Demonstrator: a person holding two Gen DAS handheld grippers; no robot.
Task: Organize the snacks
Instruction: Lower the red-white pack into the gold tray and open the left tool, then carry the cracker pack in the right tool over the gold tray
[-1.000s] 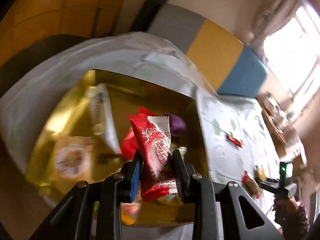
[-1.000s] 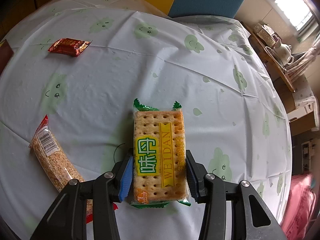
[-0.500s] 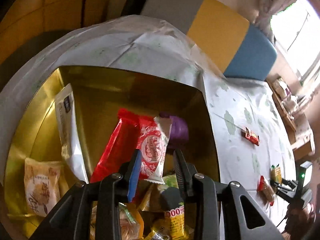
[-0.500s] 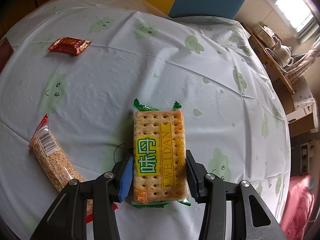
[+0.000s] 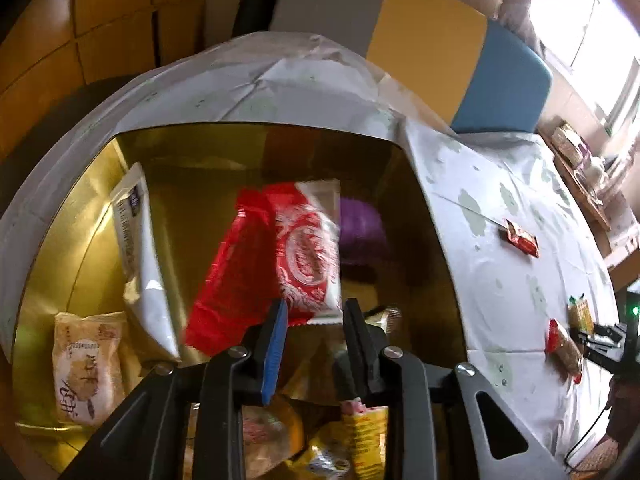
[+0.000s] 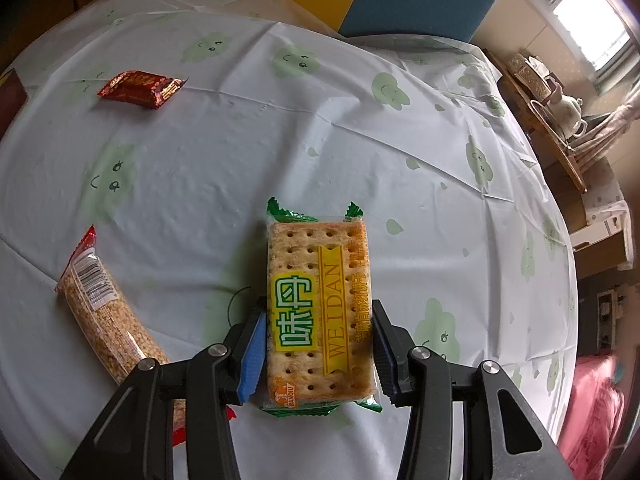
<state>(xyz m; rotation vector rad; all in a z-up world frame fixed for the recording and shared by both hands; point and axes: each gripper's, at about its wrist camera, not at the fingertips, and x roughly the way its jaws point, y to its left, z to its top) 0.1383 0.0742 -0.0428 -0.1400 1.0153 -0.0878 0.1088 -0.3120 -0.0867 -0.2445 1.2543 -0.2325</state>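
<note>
My left gripper [image 5: 314, 312] hangs over the gold box [image 5: 72, 240], open, its fingers apart. The red-and-white snack packet [image 5: 308, 248] is blurred just beyond the fingertips, free of the pads, over a plain red packet [image 5: 232, 276] in the box. My right gripper [image 6: 318, 340] is shut on the green-edged cracker pack [image 6: 320, 300], which lies flat on the white tablecloth [image 6: 240, 152]. A sesame bar [image 6: 104, 316] lies left of it and a small red candy packet [image 6: 140, 88] lies at the far left.
The box also holds a white packet [image 5: 138, 256], a beige biscuit packet [image 5: 86, 364], something purple [image 5: 360, 232] and yellow packets [image 5: 364, 436] near the front. Outside it on the cloth lie the red candy packet [image 5: 520, 238] and the sesame bar [image 5: 564, 344]. A bench with grey, yellow and blue cushions [image 5: 424, 36] stands behind.
My left gripper has moved down over the box and opened; the red-and-white packet has left the pads and is dropping into the box. The right gripper and cracker pack have not moved.
</note>
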